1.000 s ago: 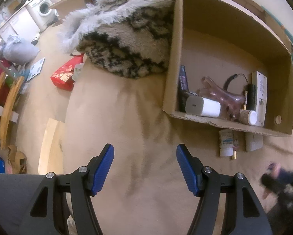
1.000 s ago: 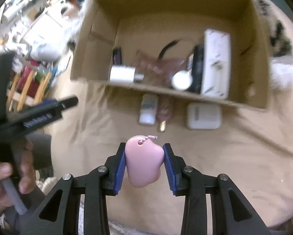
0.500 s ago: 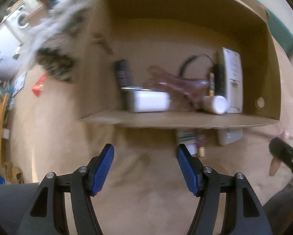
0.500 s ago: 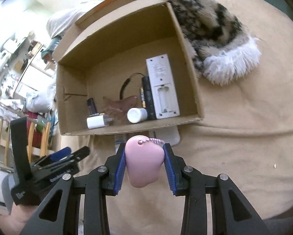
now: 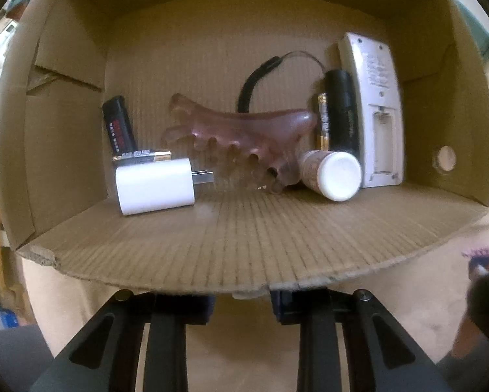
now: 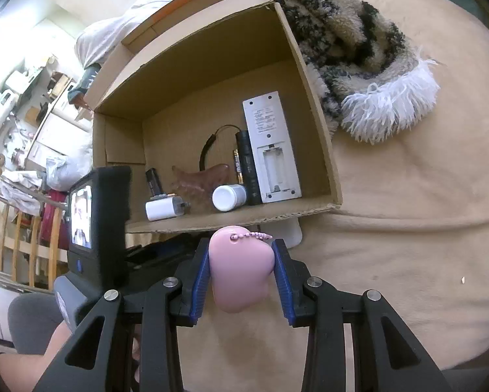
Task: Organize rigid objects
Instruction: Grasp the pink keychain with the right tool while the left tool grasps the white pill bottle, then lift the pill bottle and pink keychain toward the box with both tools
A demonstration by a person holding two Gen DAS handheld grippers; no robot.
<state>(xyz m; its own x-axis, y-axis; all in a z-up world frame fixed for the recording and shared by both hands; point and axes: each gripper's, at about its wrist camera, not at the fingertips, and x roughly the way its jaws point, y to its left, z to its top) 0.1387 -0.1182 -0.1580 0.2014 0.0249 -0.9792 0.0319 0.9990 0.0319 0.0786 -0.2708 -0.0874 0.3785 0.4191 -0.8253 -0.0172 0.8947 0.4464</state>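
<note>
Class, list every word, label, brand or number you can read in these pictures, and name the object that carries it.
No text can be read with certainty.
White remote: printed lines on its back, too small to read.
Black lighter: red and white lettering, blurred.
Black cylinder: faint lettering down its side, unreadable.
Batteries: gold and black wrappers, print too blurred.
Small white-capped bottle: label smeared, unreadable.
Cardboard box: no printing in view.

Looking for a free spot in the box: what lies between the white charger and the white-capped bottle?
The translucent pink comb-like piece lies between the charger and the bottle, seen in the left wrist view.
</note>
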